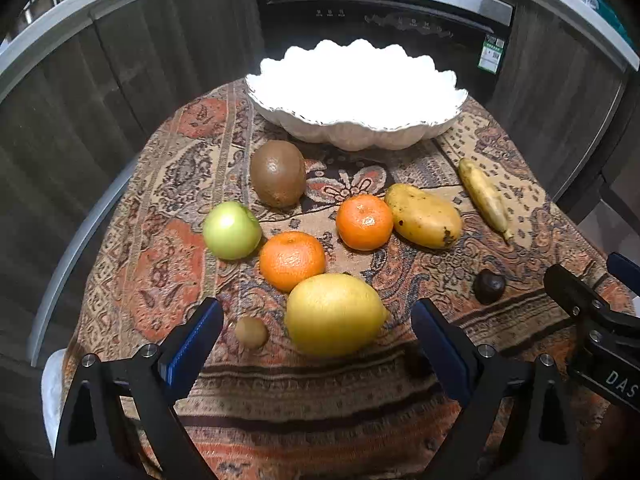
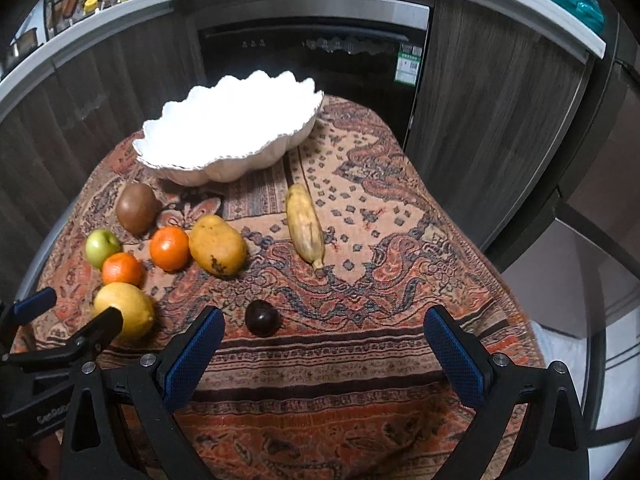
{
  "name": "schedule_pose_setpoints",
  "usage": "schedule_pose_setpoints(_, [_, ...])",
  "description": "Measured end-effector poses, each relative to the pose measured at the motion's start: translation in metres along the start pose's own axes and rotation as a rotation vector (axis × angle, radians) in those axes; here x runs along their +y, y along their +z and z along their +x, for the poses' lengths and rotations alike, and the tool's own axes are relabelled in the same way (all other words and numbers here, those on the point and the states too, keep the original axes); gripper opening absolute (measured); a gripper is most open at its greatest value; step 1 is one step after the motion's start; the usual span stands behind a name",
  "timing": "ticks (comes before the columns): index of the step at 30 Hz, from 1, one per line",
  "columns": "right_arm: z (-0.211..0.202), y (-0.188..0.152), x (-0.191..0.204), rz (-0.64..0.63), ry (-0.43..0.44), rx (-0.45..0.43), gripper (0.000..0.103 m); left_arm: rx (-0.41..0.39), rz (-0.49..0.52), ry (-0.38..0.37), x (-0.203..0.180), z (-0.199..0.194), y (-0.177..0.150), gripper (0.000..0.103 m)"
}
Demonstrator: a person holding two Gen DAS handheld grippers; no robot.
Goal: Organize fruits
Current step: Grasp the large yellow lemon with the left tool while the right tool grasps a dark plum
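Nothing's been picked up yet: both the left tool (image 1: 316, 322) and right tool (image 2: 324, 330) are held wide open and empty, so the lemon (image 1: 334, 314) near the desk's front edge probably gets straddled, gripped and moved to the white bowl (image 1: 356, 128) at the back edge.

Counted: 2 oranges (image 1: 292, 260) | 1 lemon (image 1: 334, 314) | 1 green apple (image 1: 232, 230) | 2 kiwis (image 1: 278, 173) | 1 mango (image 1: 424, 216) | 1 banana (image 1: 485, 198) | 1 dark round fruit (image 1: 489, 286) | 1 white bowl (image 1: 356, 128)
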State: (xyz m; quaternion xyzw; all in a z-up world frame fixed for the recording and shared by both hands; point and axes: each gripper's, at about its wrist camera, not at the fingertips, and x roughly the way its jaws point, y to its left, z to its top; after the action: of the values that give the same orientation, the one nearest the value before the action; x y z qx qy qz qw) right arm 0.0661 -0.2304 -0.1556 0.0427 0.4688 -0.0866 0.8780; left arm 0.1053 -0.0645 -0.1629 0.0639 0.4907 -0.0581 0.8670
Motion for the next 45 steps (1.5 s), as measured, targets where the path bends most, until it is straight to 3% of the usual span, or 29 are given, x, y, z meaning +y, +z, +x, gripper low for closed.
schedule_pose_setpoints(15, [0.035, -0.003, 0.0, -0.019, 0.009, 0.047, 0.1, 0.098, 0.024, -0.026, -0.008, 0.045, -0.006, 0.079])
schedule_pose_setpoints(24, [0.051, -0.001, 0.02, -0.081, 0.073, 0.07, 0.082, 0.121, -0.006, -0.051, -0.003, 0.054, -0.005, 0.071])
schedule_pose_setpoints(26, [0.055, -0.001, 0.024, -0.089, 0.091, 0.075, 0.073, 0.117, -0.003, -0.058, -0.005, 0.054, -0.005, 0.068])
schedule_pose_setpoints(36, [0.073, -0.009, 0.039, -0.139, 0.108, 0.125, 0.05, 0.105, -0.015, -0.075, -0.003, 0.052, -0.006, 0.067])
schedule_pose_setpoints(38, [0.072, -0.01, 0.041, -0.149, 0.127, 0.121, 0.036, 0.107, -0.016, -0.078, -0.002, 0.052, -0.006, 0.067])
schedule_pose_setpoints(40, [0.07, -0.011, 0.044, -0.162, 0.135, 0.119, 0.029, 0.111, -0.023, -0.082, -0.001, 0.052, -0.007, 0.067])
schedule_pose_setpoints(45, [0.064, -0.01, 0.043, -0.158, 0.13, 0.115, 0.029, 0.119, -0.027, -0.082, -0.001, 0.049, -0.009, 0.067])
